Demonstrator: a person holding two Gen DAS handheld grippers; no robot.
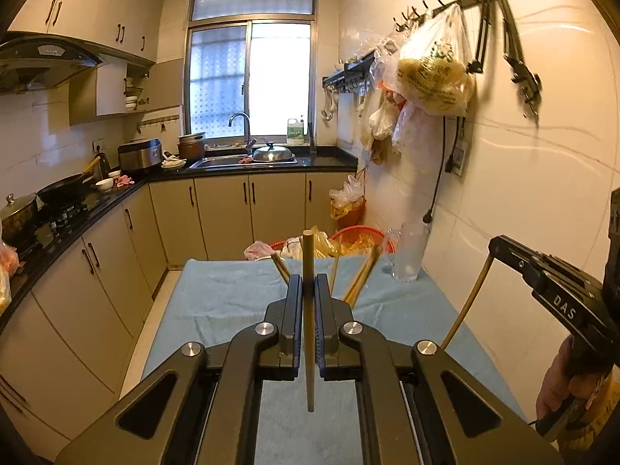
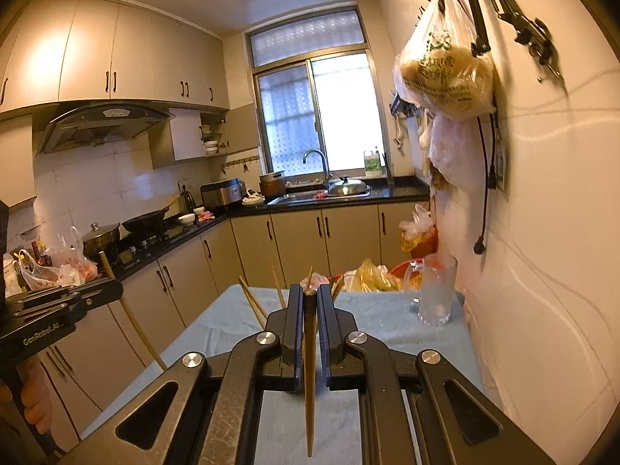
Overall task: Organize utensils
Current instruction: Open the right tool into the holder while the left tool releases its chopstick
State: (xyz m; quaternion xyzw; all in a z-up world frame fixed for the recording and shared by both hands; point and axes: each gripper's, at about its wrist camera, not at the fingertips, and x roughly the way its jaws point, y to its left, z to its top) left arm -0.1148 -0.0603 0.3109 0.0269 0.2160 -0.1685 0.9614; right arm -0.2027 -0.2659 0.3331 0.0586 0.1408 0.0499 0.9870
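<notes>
one chopstick in each grip, glass ahead

left view: my left gripper [image 1: 308, 290] is clamped on a chopstick [image 1: 308, 310] over the blue cloth [image 1: 217, 302]; keep it upright.

right view: my right gripper [image 2: 310, 302] pinches another chopstick [image 2: 310, 368]; aim tip-first for the glass [image 2: 436, 290] by the wall.

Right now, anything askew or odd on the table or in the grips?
Nothing spilled or damaged. Each gripper is shut on a single chopstick: left gripper on one chopstick, right gripper on another. More loose chopsticks jut at mixed angles beyond the fingers, left of the glass pitcher.
</notes>
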